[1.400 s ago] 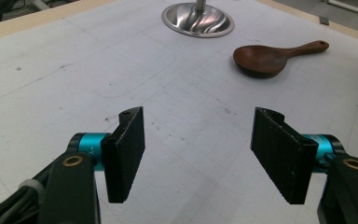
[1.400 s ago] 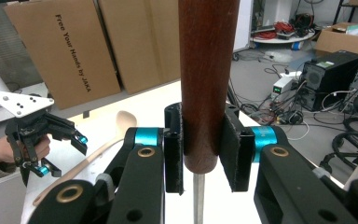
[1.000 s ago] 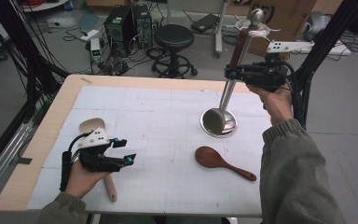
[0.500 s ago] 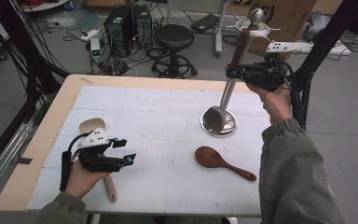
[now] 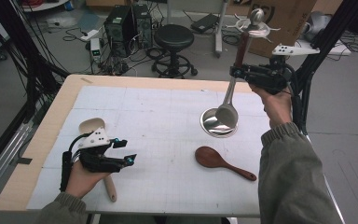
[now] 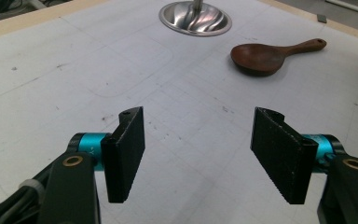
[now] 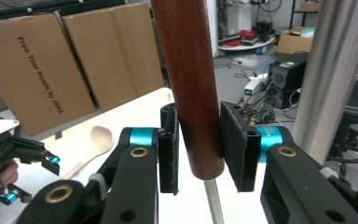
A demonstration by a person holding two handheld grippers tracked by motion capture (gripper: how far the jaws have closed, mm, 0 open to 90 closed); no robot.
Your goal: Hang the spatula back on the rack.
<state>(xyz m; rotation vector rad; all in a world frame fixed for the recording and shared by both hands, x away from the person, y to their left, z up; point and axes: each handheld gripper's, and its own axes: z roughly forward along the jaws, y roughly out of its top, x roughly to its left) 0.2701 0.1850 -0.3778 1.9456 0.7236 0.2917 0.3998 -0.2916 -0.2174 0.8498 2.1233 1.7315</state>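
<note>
Glossy dark wood handle (image 7: 191, 84), shiny steel ladle bowl (image 5: 226, 115), matt pale wooden spoon (image 5: 93, 127)

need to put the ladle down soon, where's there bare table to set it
The far left of the table is bare, between the pale wooden spoon and the steel stand base. So is the middle, between the left gripper and the dark wooden spoon. Crowded: the near right, around the base, the ladle and that spoon.
</note>
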